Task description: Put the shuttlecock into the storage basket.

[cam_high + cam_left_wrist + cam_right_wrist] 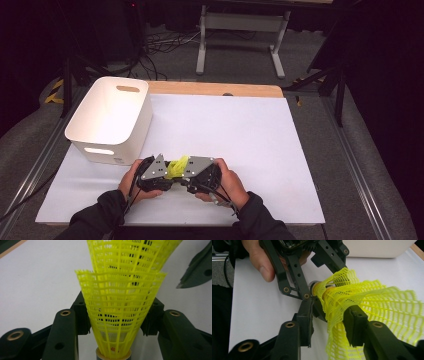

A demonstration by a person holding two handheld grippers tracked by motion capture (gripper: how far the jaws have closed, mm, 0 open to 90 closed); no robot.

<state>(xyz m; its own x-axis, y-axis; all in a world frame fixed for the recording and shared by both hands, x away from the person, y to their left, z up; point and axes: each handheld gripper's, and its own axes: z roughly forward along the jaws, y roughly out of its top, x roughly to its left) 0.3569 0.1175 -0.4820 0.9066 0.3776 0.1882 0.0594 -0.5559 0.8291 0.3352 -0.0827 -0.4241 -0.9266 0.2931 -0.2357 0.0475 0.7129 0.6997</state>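
Just in front of the white bin [111, 120], the left gripper [167, 172] clamps the outer yellow shuttlecock [117, 315] by its skirt, while the right gripper [186, 172] stands with jaws part-open around the nested inner shuttlecock [372, 302]

Lab: floor cables [160, 42], dark surroundings.

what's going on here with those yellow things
A person works two hand-held grippers over a white table, near a white bin. The left gripper has its jaws on either side of a yellow mesh shuttlecock, and a second shuttlecock is nested into it. The right gripper has its jaws around the mesh of that pair; whether they press it is unclear.
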